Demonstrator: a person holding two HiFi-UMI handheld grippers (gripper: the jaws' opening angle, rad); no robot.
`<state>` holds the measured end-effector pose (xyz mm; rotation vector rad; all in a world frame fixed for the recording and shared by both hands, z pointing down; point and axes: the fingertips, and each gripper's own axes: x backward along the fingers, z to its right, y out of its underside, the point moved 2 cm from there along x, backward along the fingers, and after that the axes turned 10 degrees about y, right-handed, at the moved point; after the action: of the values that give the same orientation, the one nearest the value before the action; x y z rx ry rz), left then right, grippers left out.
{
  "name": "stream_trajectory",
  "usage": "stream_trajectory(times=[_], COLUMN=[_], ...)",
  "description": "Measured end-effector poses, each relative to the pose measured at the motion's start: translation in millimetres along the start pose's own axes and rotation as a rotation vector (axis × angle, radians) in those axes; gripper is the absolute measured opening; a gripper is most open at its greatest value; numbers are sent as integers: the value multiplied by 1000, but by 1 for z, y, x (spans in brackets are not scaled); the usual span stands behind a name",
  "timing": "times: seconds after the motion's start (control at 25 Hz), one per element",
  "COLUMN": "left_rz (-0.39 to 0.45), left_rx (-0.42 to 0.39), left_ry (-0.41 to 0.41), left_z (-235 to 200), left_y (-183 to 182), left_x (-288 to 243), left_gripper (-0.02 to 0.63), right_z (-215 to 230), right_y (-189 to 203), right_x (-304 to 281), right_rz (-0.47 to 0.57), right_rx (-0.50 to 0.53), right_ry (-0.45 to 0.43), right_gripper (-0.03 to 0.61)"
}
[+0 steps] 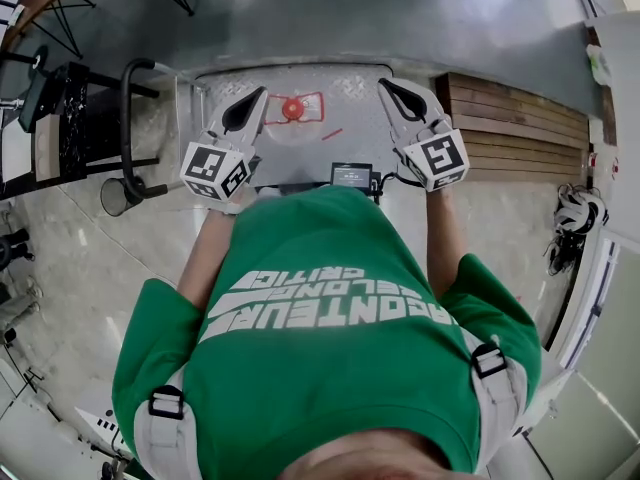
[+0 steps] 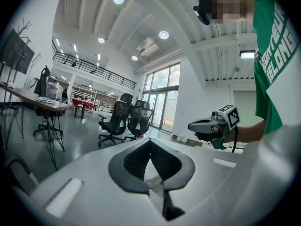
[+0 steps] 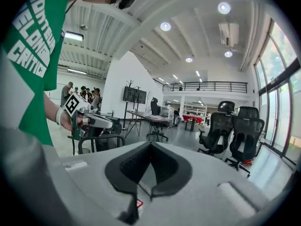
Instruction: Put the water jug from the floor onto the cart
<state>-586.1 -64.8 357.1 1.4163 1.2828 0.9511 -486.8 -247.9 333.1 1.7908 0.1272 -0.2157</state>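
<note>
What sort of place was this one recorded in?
Probably a large open-plan office or lab hall: black office chairs, long work tables, a railed mezzanine and tall windows.

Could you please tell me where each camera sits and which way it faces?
Head view: on the person's head, looking steeply down at the cart deck; shows the green shirt, the left gripper and right gripper.
Left gripper view: on the left gripper, facing toward the office chairs; shows its shut jaws, plus the right gripper.
Right gripper view: on the right gripper, facing the same chairs; shows its shut jaws, plus the left gripper.
Shared: both gripper views see the office chairs and the green shirt.
</note>
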Motion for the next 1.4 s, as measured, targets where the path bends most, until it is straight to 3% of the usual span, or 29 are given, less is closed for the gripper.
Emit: stream_trajectory(times=[0.32,0.6,1.4], left_rz=[-24,-38,-59], left_rx=[-1,11,19], left_ry=[33,42,52], left_z=[6,10,15], left_y=[10,17,21], left_x=[-7,-3,6], left_gripper=[9,9,9], right_z=[-57,-66,-74], right_y=[8,17,10], right_x=[-16,-18,-18], right_rz=[-6,-33,-16], right_rx=[-107,-161,-127], right_ry=[-57,-63,-74], right_gripper=[-8,-8,-8])
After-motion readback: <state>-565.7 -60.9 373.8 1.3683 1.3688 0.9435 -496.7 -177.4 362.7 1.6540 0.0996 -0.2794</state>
